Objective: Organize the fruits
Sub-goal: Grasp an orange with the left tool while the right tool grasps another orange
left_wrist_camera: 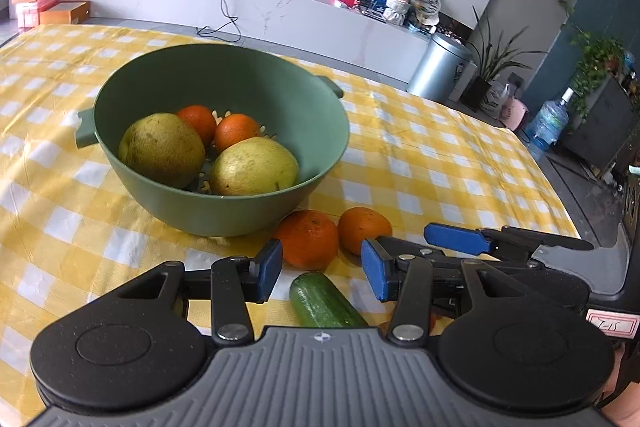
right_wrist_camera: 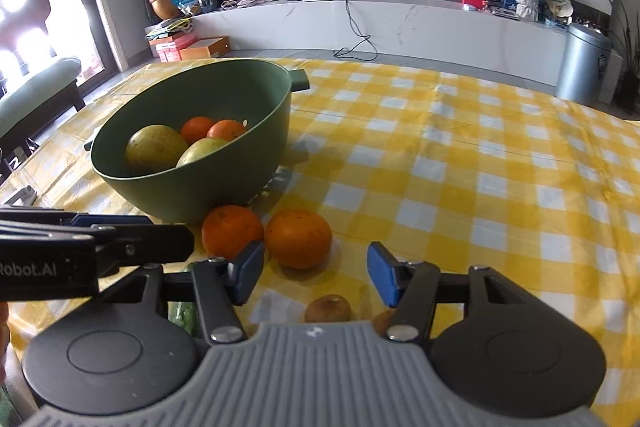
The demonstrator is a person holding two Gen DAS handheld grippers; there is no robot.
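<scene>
A green bowl (left_wrist_camera: 224,99) on the yellow checked tablecloth holds two yellow-green pears (left_wrist_camera: 162,149) and two small oranges (left_wrist_camera: 236,131). Two more oranges (left_wrist_camera: 308,239) lie on the cloth in front of the bowl, also in the right wrist view (right_wrist_camera: 298,239). A cucumber (left_wrist_camera: 324,301) lies between my left gripper's open blue fingers (left_wrist_camera: 324,271). My right gripper (right_wrist_camera: 314,275) is open and empty just behind the right orange, with a brown kiwi (right_wrist_camera: 328,309) beneath it. The right gripper also shows in the left wrist view (left_wrist_camera: 460,239).
The checked cloth (right_wrist_camera: 480,167) stretches right of the bowl. The bowl shows in the right wrist view (right_wrist_camera: 192,183) at left. Beyond the table stand a white TV counter (right_wrist_camera: 400,23), a silver bin (right_wrist_camera: 586,63) and potted plants.
</scene>
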